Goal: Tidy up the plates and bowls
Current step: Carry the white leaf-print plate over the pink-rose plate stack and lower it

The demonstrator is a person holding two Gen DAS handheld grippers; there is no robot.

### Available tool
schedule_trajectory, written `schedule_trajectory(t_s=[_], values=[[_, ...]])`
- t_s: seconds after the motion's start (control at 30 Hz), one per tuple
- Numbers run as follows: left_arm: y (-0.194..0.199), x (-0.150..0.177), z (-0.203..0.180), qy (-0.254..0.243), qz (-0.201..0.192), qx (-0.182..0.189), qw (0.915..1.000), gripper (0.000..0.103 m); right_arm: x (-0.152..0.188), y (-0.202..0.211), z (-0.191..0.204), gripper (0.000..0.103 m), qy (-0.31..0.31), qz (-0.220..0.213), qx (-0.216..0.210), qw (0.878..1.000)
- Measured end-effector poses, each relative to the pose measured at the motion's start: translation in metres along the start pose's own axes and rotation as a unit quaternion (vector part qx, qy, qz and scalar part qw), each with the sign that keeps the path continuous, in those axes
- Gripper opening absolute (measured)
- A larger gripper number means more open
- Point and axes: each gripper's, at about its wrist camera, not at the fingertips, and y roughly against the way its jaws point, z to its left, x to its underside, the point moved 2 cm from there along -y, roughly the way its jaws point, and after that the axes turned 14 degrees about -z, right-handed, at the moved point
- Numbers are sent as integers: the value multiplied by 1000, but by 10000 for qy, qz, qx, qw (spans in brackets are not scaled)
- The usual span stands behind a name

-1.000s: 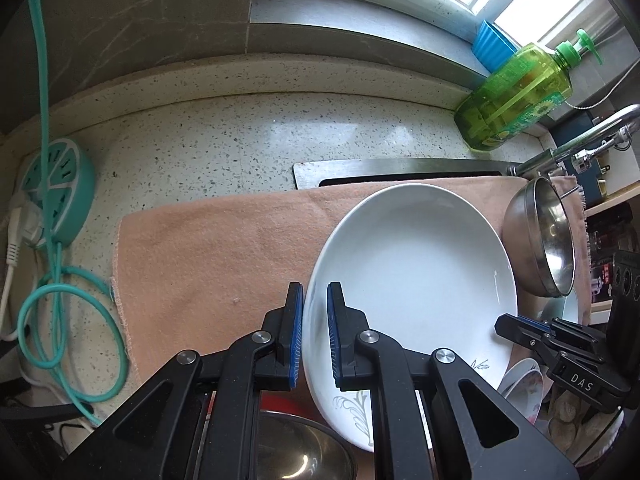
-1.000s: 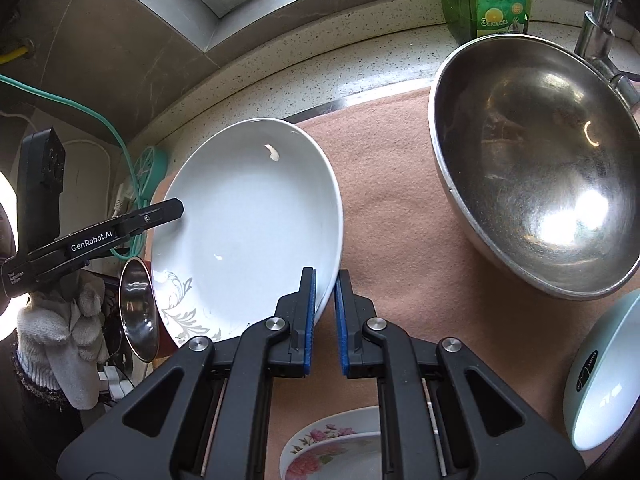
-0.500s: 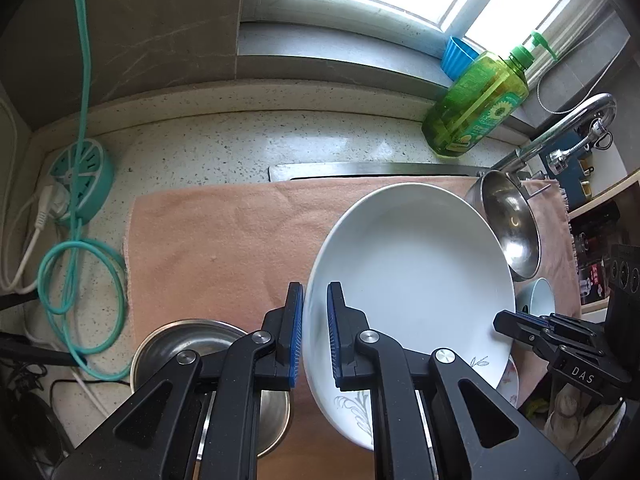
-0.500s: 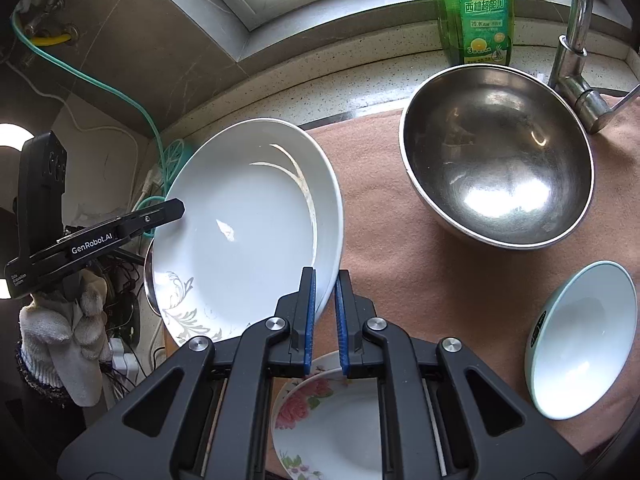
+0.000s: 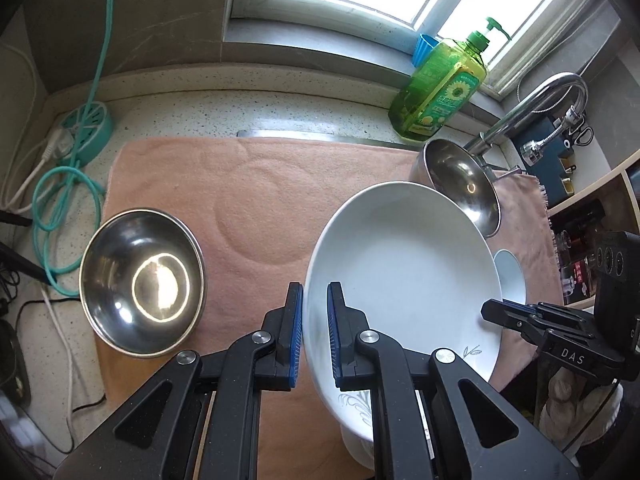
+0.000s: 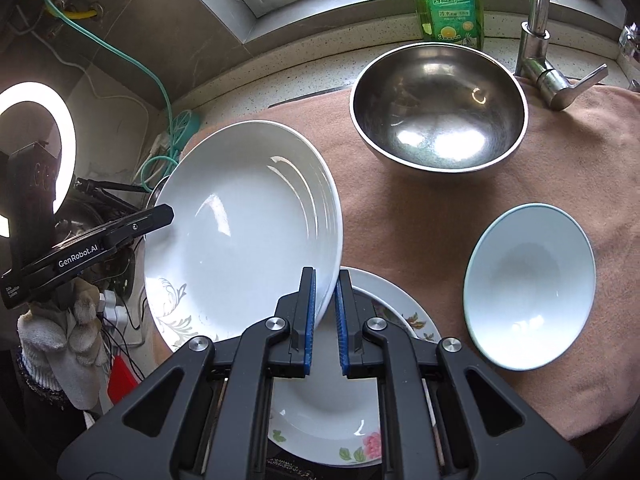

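Both grippers hold one large white plate (image 5: 404,276) by opposite rims, lifted above the pink towel (image 5: 240,188); it also shows in the right wrist view (image 6: 244,232). My left gripper (image 5: 314,328) is shut on its near rim. My right gripper (image 6: 324,316) is shut on the other rim. A floral plate (image 6: 332,412) lies under the right gripper. A small white bowl (image 6: 528,284) sits right of it. A large steel bowl (image 6: 438,108) stands near the tap. A smaller steel bowl (image 5: 140,280) sits on the towel's left edge.
A green soap bottle (image 5: 440,92) and the tap (image 5: 532,108) stand at the back by the window. A teal power strip and coiled cable (image 5: 68,168) lie left of the towel. A ring light (image 6: 36,156) stands at the far left.
Both grippers have risen with the white plate between them. The views have widened: the left steel bowl, the floral plate and the small white bowl now show more fully.
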Motion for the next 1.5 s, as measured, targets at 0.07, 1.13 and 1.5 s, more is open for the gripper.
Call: schedule_trajectory(t_s=[0.07, 1.13, 1.5], values=[[2, 8, -3, 76, -3, -8, 10000, 10, 5, 4, -3, 10, 41, 31, -21, 10000], [-1, 109, -37, 576, 315, -188, 9977, 10, 66, 18, -53, 10, 441, 645, 27, 9969], [-4, 117, -36, 588, 425, -242, 9971, 10, 72, 14, -49, 10, 586, 712, 51, 9957]])
